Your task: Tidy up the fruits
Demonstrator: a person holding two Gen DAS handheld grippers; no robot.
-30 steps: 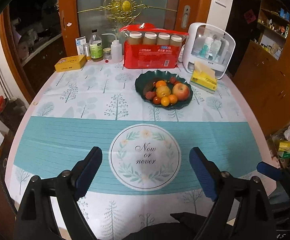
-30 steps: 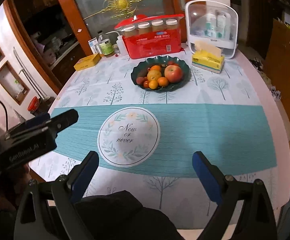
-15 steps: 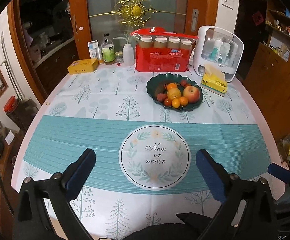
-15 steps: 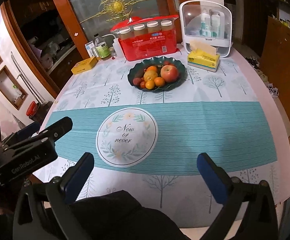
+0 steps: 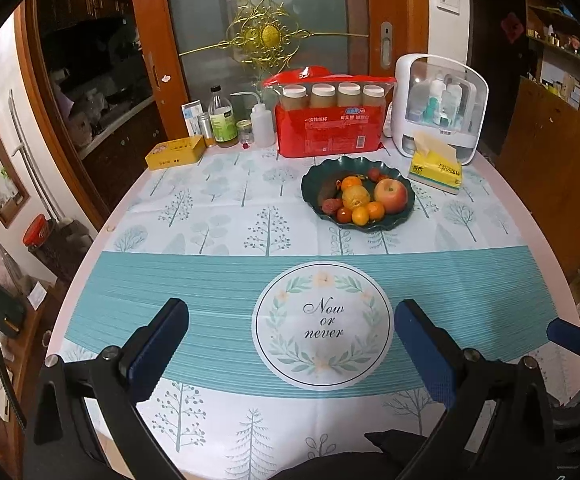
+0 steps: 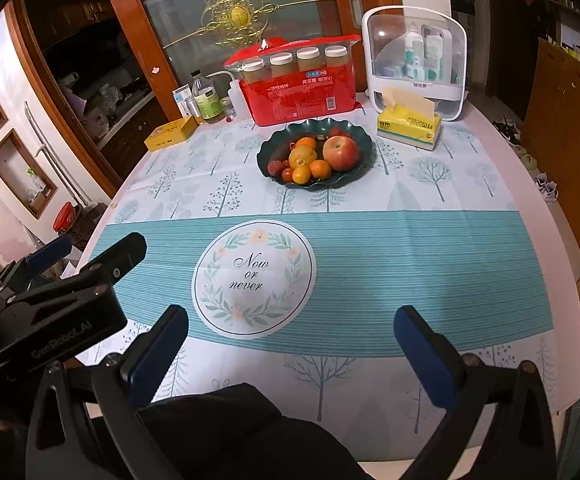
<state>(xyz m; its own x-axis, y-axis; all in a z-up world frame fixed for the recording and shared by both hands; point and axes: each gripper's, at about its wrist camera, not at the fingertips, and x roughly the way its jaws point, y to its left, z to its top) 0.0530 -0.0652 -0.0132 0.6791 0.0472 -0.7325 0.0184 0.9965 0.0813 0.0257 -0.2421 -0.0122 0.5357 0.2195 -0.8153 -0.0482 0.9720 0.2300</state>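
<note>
One apple (image 5: 390, 195), four jars (image 5: 334, 95)

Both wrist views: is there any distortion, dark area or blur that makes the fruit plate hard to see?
Left wrist view: fisheye bending curves the table edge and door frame, the corners are black, yet the fruit plate is sharp and evenly lit. Right wrist view: same bending and dark corners, the room at right is very dim, the plate is clear, with a small glare on the apple.

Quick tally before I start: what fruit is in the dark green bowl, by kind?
Apple: 1
Large yellow citrus: 1
Small oranges: 3
Small red fruits: 3 visible
Total: 8 in the bowl; others may be hidden underneath.
</note>
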